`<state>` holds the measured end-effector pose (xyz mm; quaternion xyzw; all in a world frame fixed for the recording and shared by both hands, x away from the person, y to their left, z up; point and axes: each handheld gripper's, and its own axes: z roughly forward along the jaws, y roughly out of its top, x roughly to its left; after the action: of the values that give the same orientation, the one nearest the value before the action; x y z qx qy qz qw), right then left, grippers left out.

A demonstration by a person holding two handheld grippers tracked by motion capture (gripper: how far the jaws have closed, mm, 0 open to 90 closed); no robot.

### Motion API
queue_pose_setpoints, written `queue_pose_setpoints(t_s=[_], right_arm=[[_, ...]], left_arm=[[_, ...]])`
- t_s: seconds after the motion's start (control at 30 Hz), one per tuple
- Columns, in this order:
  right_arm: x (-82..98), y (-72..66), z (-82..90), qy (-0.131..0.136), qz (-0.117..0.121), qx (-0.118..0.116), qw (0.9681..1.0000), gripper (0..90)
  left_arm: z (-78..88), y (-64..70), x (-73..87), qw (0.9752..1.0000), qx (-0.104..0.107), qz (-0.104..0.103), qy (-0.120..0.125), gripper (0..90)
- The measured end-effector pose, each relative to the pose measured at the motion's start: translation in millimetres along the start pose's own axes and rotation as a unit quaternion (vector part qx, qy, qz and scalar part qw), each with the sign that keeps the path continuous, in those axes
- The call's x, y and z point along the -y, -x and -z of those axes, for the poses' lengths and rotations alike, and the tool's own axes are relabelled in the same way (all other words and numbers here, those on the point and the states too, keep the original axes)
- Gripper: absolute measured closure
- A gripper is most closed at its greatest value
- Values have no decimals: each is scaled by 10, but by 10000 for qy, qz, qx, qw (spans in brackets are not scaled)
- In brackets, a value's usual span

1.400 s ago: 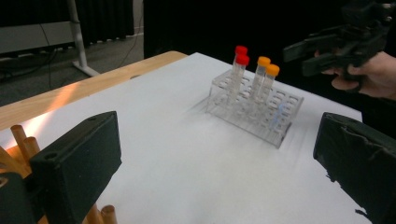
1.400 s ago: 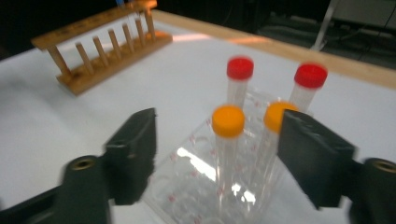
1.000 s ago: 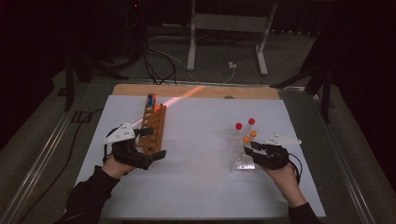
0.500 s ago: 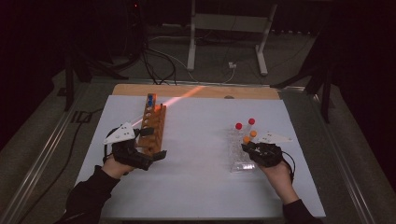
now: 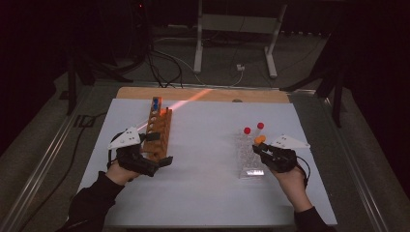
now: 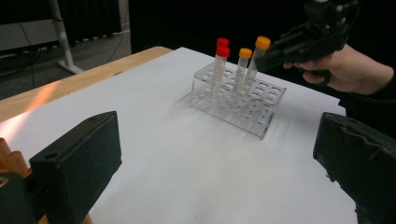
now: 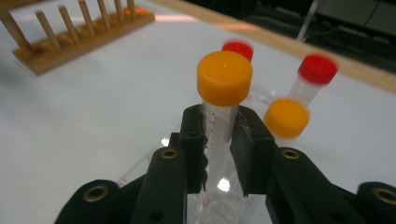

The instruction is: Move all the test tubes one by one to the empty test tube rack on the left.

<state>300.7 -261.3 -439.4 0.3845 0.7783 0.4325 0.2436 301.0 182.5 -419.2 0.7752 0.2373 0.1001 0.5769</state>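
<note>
Clear acrylic tube rack (image 7: 219, 186) mostly hidden behind right gripper (image 7: 218, 140); red-capped tubes (image 7: 317, 70) blurred; wooden peg rack (image 7: 79, 28) cut off at frame top.

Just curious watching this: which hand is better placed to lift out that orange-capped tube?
The right. Its gripper is already shut on the orange-capped tube at the clear rack; the left gripper sits by the wooden rack.

L tool (image 5: 162, 161) agape, R tool (image 7: 218, 140) clamped

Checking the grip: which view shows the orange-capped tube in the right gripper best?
The right gripper view: the orange-capped tube sits close up, clamped between the right gripper's fingers below its cap. The left gripper view shows it from the side, farther off. The high view shows little beyond its cap.
</note>
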Motion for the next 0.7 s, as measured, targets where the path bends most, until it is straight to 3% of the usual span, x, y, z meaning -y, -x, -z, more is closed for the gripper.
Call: queue_pose_setpoints(t_s=[0.33,0.5,0.7], right_arm=[[-204,-152,248,541,217,-45,9983,749],[-246,-325,249,617,297,-388,9969,750],[-237,-535,126,463,386,-877,9943,749]], left_arm=[[-10,42,-34,10000,81,-49,-9,20],[-37,85,-45,9998,180,-63,-46,20],[-73,140,-68,9996,278,-102,-37,20]])
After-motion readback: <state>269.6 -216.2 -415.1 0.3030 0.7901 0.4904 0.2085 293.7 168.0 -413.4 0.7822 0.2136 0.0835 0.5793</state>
